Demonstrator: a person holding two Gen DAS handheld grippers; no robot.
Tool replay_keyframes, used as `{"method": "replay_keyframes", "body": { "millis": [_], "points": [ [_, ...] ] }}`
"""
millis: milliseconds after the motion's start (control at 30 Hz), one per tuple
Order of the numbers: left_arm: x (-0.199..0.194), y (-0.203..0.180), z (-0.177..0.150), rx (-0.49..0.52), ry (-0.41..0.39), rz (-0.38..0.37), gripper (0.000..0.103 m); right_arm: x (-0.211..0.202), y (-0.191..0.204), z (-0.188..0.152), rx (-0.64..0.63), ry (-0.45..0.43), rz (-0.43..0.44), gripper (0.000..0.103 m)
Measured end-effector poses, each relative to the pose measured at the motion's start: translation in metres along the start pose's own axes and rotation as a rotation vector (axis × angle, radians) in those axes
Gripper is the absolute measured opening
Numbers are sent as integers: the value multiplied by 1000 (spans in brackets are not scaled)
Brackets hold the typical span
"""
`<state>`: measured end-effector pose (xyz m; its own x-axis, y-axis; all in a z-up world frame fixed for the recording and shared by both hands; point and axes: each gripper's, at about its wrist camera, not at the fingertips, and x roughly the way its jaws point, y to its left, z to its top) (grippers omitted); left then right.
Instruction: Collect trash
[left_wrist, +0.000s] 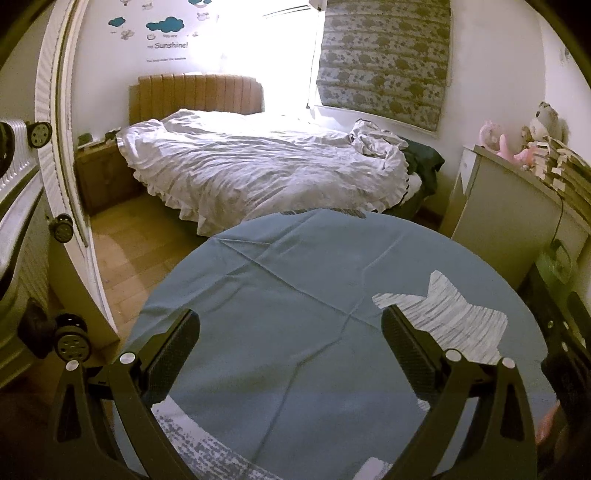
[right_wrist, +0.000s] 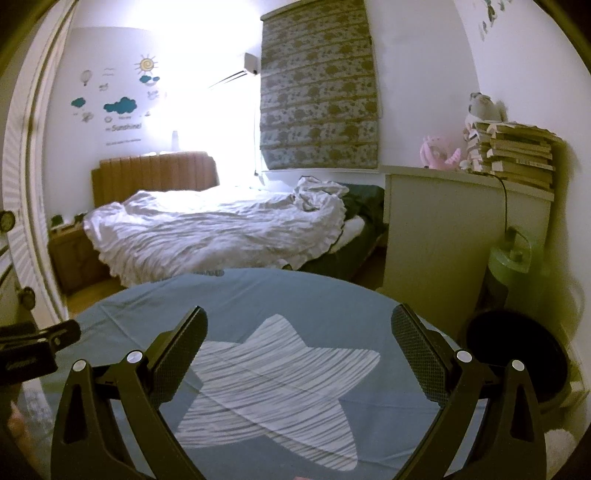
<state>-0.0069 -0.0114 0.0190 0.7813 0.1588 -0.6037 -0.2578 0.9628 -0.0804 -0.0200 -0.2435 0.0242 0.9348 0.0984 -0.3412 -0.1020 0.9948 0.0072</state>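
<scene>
My left gripper (left_wrist: 290, 328) is open and empty above a round table with a blue cloth (left_wrist: 280, 288). My right gripper (right_wrist: 299, 326) is open and empty above the same cloth (right_wrist: 258, 295), over its white striped star print (right_wrist: 280, 384). The star also shows in the left wrist view (left_wrist: 447, 317), to the right of my left gripper. No trash shows on the table in either view. A black round bin (right_wrist: 517, 358) stands on the floor right of the table. The left gripper's body (right_wrist: 33, 347) shows at the left edge of the right wrist view.
A bed with a rumpled white duvet (left_wrist: 258, 166) lies beyond the table. A white cabinet (right_wrist: 443, 236) with stacked books (right_wrist: 517, 155) and plush toys stands at the right. A green appliance (right_wrist: 509, 266) sits beside it. A white louvred door (left_wrist: 55, 147) and wooden floor (left_wrist: 129, 251) are at the left.
</scene>
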Motion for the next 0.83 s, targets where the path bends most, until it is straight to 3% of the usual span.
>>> {"method": "replay_keyframes", "body": {
  "millis": [833],
  "points": [
    [-8,-3,2,33,-18,8,98,4,-3,-6,0,10,-1,98]
  ]
}}
